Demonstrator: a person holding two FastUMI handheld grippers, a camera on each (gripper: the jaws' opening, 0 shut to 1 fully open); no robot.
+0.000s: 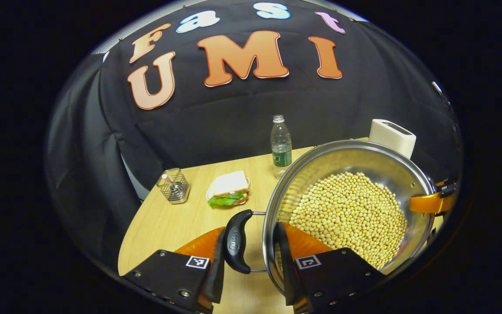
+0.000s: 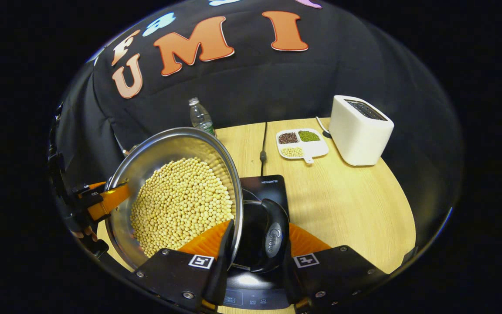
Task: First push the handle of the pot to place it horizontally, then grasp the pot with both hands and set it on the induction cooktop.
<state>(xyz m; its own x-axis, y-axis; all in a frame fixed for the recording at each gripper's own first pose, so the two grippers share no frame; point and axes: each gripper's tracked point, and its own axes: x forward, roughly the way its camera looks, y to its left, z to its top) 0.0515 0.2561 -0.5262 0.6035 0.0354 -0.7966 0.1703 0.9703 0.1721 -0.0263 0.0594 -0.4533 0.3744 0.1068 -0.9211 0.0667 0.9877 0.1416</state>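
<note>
A steel pot (image 1: 355, 159) (image 2: 168, 146) full of yellow soybeans (image 1: 347, 213) (image 2: 181, 205) is held at both side handles. My left gripper (image 1: 249, 253) is shut across the black handle (image 1: 238, 240) and the pot wall, with one finger inside the rim. My right gripper (image 2: 257, 253) clamps the opposite black handle (image 2: 273, 240) and rim the same way. The black induction cooktop (image 2: 268, 185) lies under the pot's right side; whether the base touches it is hidden. Each view also shows the other gripper's orange finger (image 1: 427, 203) (image 2: 109, 200) at the far rim.
On the wooden table (image 2: 355, 205) stand a white toaster (image 2: 360, 131) (image 1: 392, 136), a divided dish of beans (image 2: 302, 143) and a water bottle (image 1: 281, 146) (image 2: 200, 115). A sandwich on a plate (image 1: 229, 188) and a wire basket (image 1: 173, 186) sit to the left.
</note>
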